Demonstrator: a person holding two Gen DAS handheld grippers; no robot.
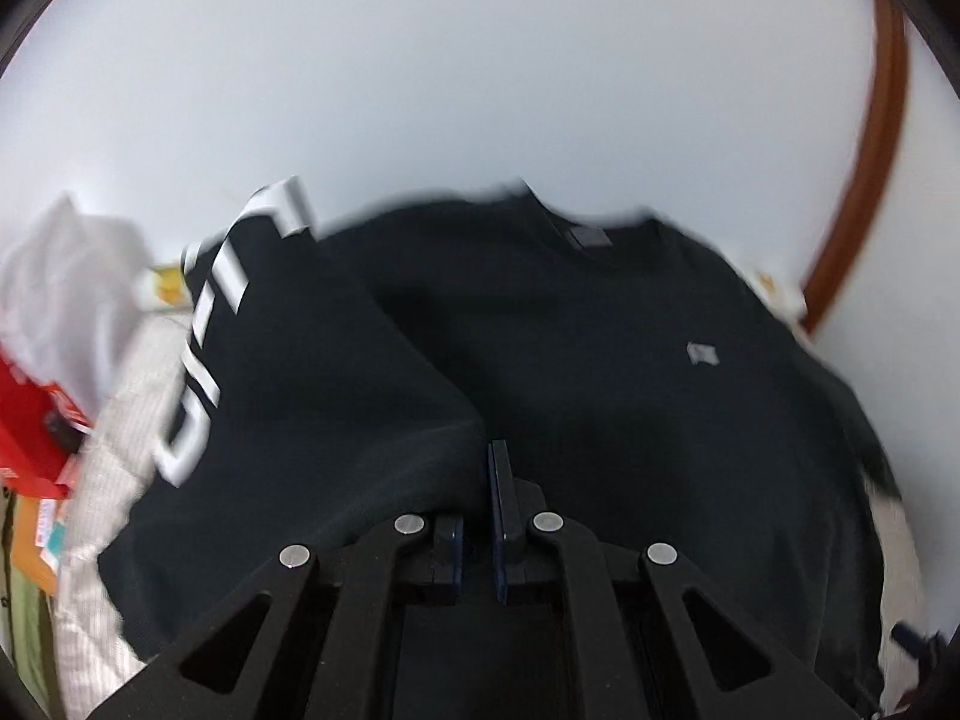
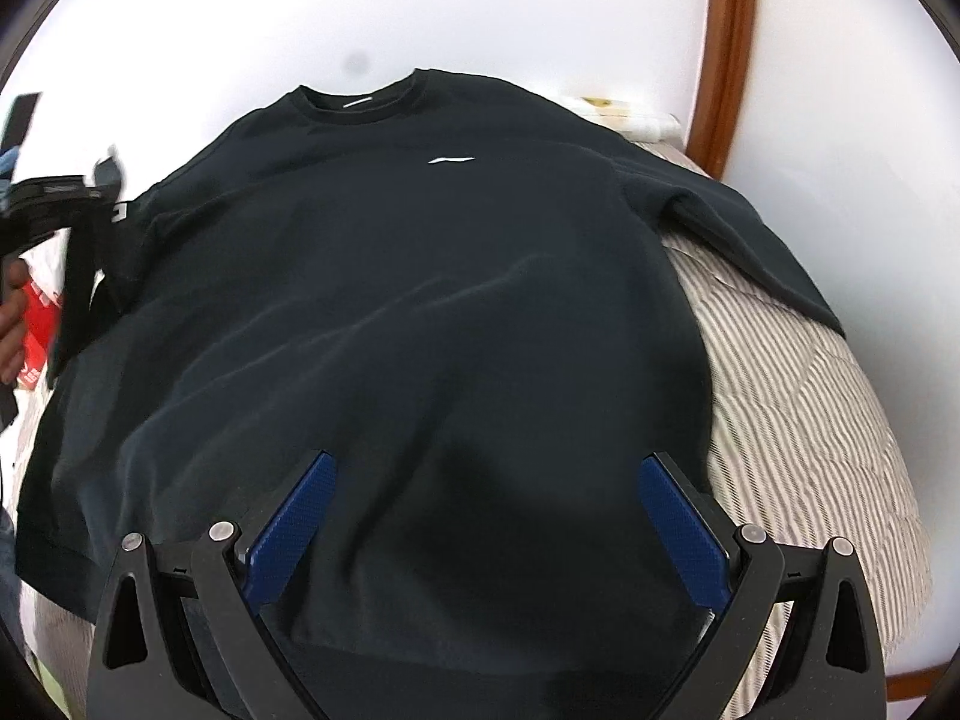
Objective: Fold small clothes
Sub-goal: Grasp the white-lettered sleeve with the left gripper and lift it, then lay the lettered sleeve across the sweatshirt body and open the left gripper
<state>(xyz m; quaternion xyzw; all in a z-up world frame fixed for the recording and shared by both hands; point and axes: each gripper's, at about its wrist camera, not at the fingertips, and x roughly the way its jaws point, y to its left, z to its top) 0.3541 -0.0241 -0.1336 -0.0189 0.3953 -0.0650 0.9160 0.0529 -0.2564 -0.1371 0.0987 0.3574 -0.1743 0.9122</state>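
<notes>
A black sweatshirt (image 2: 420, 300) lies face up on a striped bedcover, neck at the far end, with a small white logo (image 2: 452, 160) on the chest. My left gripper (image 1: 489, 468) is shut on the cuff end of the sleeve (image 1: 288, 390) with white lettering. It holds that sleeve lifted and drawn across the body (image 1: 630, 390); the picture is blurred. In the right wrist view this sleeve (image 2: 84, 276) hangs at the left edge under a hand (image 2: 12, 312). My right gripper (image 2: 486, 480) stands open over the shirt's lower part, nothing between its blue pads (image 2: 294, 516). The other sleeve (image 2: 750, 240) lies spread out to the right.
The striped quilt (image 2: 810, 420) shows bare to the right of the shirt. A brown wooden frame (image 2: 729, 60) curves up the white wall at the back right. To the left sit a red box (image 1: 30, 420) and a crumpled white cloth (image 1: 60, 276).
</notes>
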